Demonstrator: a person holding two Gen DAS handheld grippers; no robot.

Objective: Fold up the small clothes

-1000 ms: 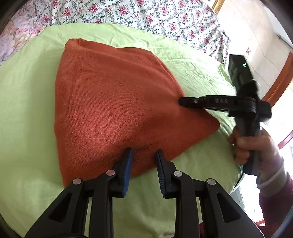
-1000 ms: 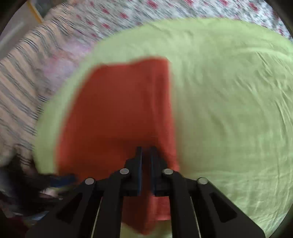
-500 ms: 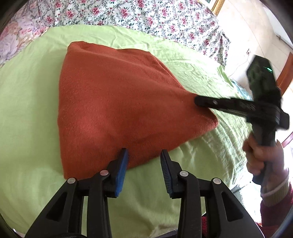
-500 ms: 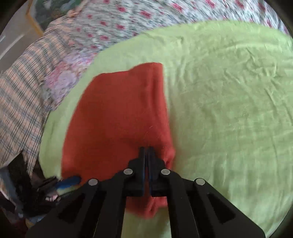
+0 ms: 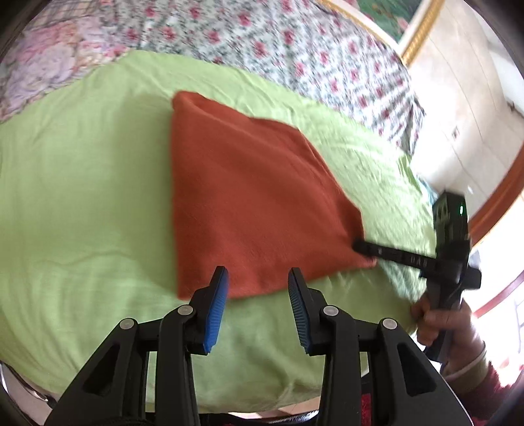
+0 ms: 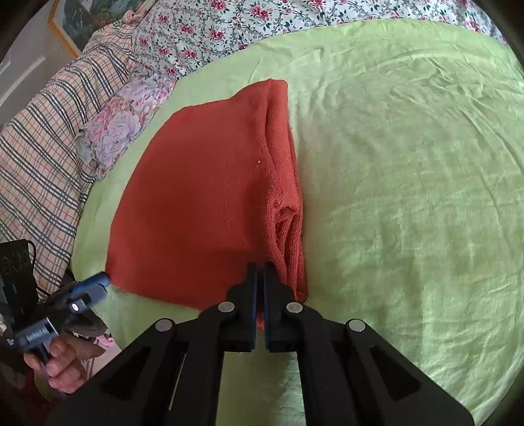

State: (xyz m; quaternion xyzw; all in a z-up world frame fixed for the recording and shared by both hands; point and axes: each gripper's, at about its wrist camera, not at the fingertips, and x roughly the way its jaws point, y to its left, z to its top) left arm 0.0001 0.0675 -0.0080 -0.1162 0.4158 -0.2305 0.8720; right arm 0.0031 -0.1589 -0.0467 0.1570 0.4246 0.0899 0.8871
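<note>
Left wrist view: an orange knit garment [image 5: 255, 203], folded, lies flat on the lime green sheet [image 5: 82, 196] that covers the bed. The left gripper [image 5: 257, 288] stands at the garment's near edge, blue pads spread with nothing pinched. The right gripper [image 6: 258, 278] is pressed together at the garment's near corner, pinching a fold of the knit. A flowered quilt [image 6: 203, 29] lies behind.

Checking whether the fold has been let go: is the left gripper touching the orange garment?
Apart. In the left wrist view the left gripper stands open, its blue pads clear of the orange garment, whose near edge shows between them.
</note>
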